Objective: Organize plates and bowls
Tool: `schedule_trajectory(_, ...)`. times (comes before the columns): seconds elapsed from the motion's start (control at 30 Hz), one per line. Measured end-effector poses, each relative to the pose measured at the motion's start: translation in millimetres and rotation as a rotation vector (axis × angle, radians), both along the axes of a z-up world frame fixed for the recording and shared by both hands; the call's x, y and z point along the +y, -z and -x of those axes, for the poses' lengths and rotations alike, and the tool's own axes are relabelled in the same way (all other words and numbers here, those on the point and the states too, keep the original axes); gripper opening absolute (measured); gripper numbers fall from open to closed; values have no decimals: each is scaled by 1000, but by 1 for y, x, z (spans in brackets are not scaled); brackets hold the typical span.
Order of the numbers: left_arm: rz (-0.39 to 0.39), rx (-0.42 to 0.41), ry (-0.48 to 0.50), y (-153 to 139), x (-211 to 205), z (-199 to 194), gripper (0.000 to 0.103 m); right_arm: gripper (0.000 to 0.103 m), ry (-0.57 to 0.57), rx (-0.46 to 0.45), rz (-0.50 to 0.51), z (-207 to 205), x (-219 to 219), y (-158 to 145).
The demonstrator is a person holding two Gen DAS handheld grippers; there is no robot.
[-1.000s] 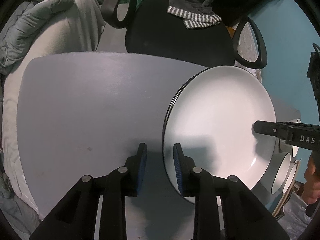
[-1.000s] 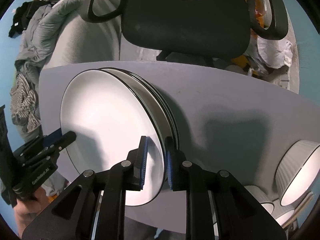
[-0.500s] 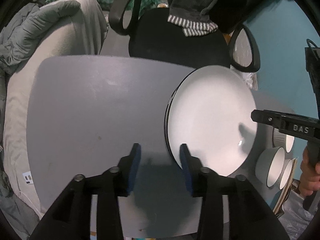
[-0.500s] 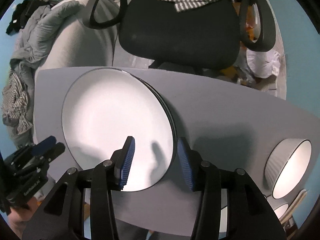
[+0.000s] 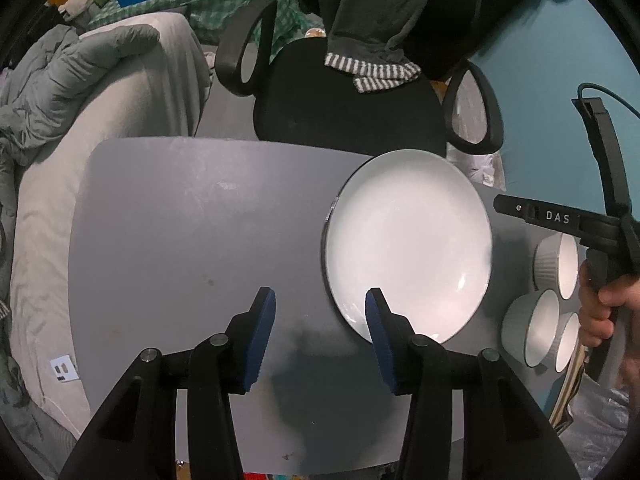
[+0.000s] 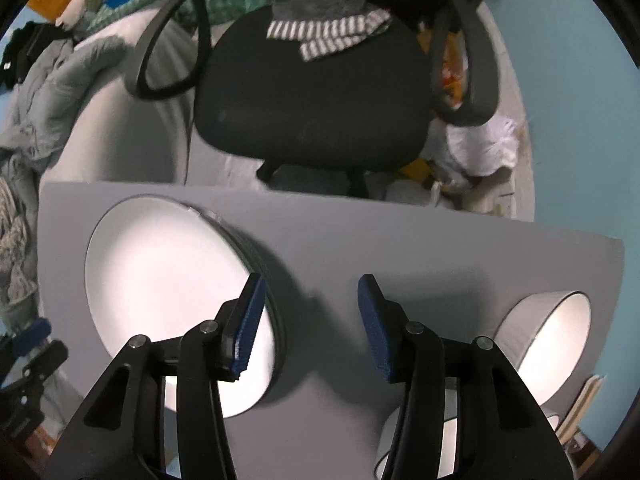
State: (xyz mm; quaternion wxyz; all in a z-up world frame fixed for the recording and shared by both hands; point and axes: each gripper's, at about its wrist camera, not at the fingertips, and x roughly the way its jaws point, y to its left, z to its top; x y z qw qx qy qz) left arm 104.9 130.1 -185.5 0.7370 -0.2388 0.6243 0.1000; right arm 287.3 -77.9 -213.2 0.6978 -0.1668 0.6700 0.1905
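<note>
Both grippers risen off plate stack (image 5: 408, 240), jaws just opened, nothing between: left gripper (image 5: 320, 332), right gripper (image 6: 310, 320). Stack flat on grey table (image 5: 180, 220); 3 bowls (image 5: 536, 328) at right edge.

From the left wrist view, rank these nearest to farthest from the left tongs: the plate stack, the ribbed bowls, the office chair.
1. The plate stack, just right of the left tongs, by the right pad.
2. The ribbed bowls, farther right at the table edge, beside the other hand.
3. The office chair, beyond the table's far edge.
</note>
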Motion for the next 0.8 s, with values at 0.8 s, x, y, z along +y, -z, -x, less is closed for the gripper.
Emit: schedule_trajectory(0.8, 10, -226, 298, -82, -120, 9, 71, 70, 168, -279, -134, 92, -112, -103)
